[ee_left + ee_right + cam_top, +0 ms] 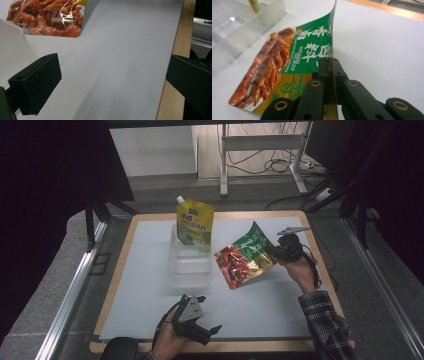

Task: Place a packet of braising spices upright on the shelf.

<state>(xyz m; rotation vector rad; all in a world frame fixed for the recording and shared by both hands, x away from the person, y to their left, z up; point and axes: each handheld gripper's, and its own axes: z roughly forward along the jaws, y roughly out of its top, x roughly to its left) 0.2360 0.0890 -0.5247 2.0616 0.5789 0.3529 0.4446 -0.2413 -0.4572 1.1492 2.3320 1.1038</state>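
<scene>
From the high view I have the right gripper [278, 251] clamped on one edge of the green-and-red snack pouch [245, 261], which hangs tilted above the white mat [150, 290] just beside the clear box [190, 262]. In the left gripper view my left gripper's jaws stand wide with nothing between them, the pouch's glossy corner [47, 18] ahead. The right gripper view shows the jaws pinching the flat seam [331, 62]; I judge it light, floppy and slick, best held there

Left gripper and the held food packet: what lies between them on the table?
Bare white mat. In the high view nothing lies between the left gripper and the packet; the clear box sits off to the side.
</scene>
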